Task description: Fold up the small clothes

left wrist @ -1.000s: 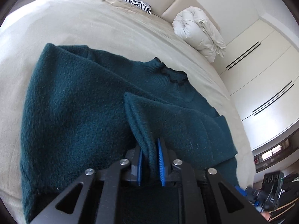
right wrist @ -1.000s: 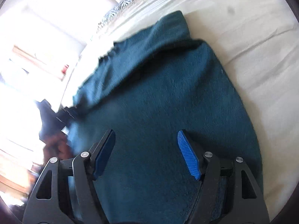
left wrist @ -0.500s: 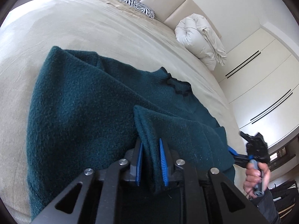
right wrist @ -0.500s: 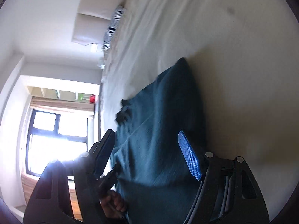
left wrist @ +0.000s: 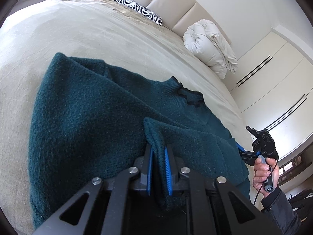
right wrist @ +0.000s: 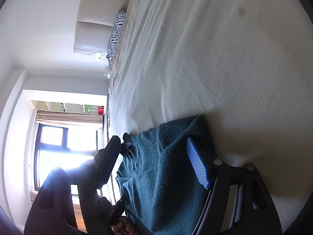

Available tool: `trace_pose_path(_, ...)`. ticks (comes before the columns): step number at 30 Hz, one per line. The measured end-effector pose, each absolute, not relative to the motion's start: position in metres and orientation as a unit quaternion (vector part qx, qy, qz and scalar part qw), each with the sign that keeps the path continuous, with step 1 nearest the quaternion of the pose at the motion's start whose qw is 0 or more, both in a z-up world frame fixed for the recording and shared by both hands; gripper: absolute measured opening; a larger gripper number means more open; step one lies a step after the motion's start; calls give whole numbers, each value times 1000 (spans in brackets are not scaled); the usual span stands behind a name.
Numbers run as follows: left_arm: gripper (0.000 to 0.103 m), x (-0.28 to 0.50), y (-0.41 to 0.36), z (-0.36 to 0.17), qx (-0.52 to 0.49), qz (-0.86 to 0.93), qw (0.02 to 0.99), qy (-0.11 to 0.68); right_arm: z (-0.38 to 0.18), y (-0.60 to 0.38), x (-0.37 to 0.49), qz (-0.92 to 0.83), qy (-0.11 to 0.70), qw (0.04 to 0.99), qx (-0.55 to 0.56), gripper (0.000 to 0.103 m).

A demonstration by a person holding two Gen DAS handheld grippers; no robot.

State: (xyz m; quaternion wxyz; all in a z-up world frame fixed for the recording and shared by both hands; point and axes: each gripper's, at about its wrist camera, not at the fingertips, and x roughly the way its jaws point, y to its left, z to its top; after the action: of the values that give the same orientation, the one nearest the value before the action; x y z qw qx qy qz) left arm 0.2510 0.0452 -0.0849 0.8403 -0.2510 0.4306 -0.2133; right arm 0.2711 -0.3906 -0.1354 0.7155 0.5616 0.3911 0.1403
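Note:
A dark teal knitted sweater (left wrist: 88, 125) lies on the beige bed, its black-trimmed collar (left wrist: 190, 96) toward the headboard. My left gripper (left wrist: 158, 152) is shut on a raised fold of the sweater's hem and lifts it above the rest. My right gripper (right wrist: 154, 152) is open and turned on its side, with the sweater's edge (right wrist: 166, 168) lying between its spread jaws. In the left wrist view the right gripper (left wrist: 246, 150) shows in the person's hand at the sweater's right edge.
The bed sheet (left wrist: 88, 31) stretches wide around the sweater. A zebra-print pillow (left wrist: 138, 9) and a rolled white duvet (left wrist: 209, 47) lie by the padded headboard. White wardrobe doors (left wrist: 273, 90) stand at the right. A bright window (right wrist: 58, 156) shows in the right wrist view.
My left gripper has lifted the pinched fold slightly toward the collar. My right gripper has swung off the sweater's top, rolled onto its side and come to the sweater's right edge, still open.

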Motion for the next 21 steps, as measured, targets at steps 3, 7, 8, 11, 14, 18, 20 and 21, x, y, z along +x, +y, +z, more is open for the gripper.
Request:
trace_pose_path(3,14,250,46,-85,-253,-213,840,430,-135,-385,255,169,398,710,557,68)
trace_pose_path(7,14,253,46,-87,-260,-215,838,430,-130,-365,224,203,412,707,537,69)
trace_pose_path(8,14,253,47,-87,-262,-216,837,429,-129,-362,215,210,416,707,532,68)
trace_pose_path(11,14,251,52,-86,-269,-217,836,425,-126,-352,187,223,421,705,525,68)
trace_pose_path(14,13,249,55,-84,-274,-216,838,419,-126,-345,161,222,432,703,519,69)
trace_pose_path(18,12,248,63,-77,-289,-214,841,403,-109,-338,141,214,423,722,504,70)
trace_pose_path(20,10,249,64,-74,-295,-214,841,401,-93,-336,142,225,399,727,512,70)
trace_pose_path(21,10,250,63,-72,-293,-215,840,402,-81,-332,148,232,389,730,512,70)
